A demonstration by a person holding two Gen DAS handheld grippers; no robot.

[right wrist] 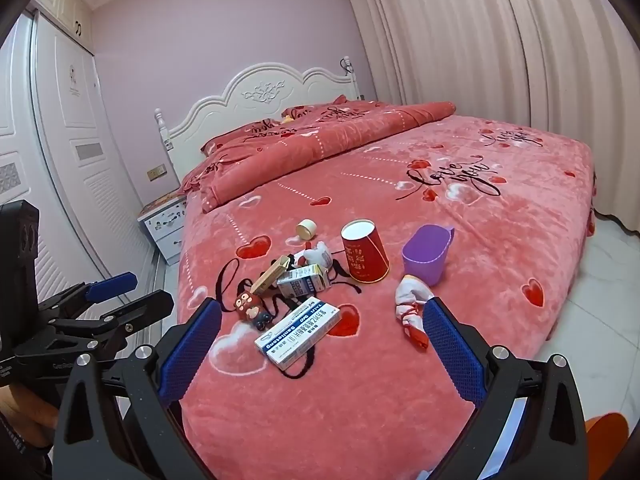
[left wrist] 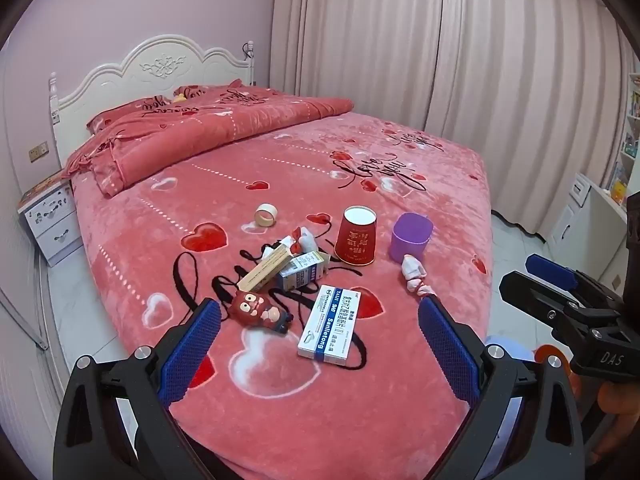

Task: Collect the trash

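Observation:
Trash lies in a cluster on the red bed (left wrist: 280,400): a white and blue medicine box (left wrist: 330,326) (right wrist: 297,332), a small milk carton (left wrist: 302,274) (right wrist: 304,283), a tan box (left wrist: 265,270) (right wrist: 271,274), an upside-down red paper cup (left wrist: 357,237) (right wrist: 365,251), a tape roll (left wrist: 266,215) (right wrist: 306,228), crumpled wrappers (left wrist: 303,239) (right wrist: 320,254) and a white and red wrapper (left wrist: 414,276) (right wrist: 410,306). My left gripper (left wrist: 320,344) is open and empty, just short of the medicine box. My right gripper (right wrist: 322,342) is open and empty, near the same box.
A purple plastic cup (left wrist: 410,236) (right wrist: 426,255) stands right of the red cup. A brown monkey toy (left wrist: 258,308) (right wrist: 251,306) lies left of the medicine box. A folded quilt (left wrist: 208,136) covers the bed's head end. A nightstand (left wrist: 50,220) stands at the left.

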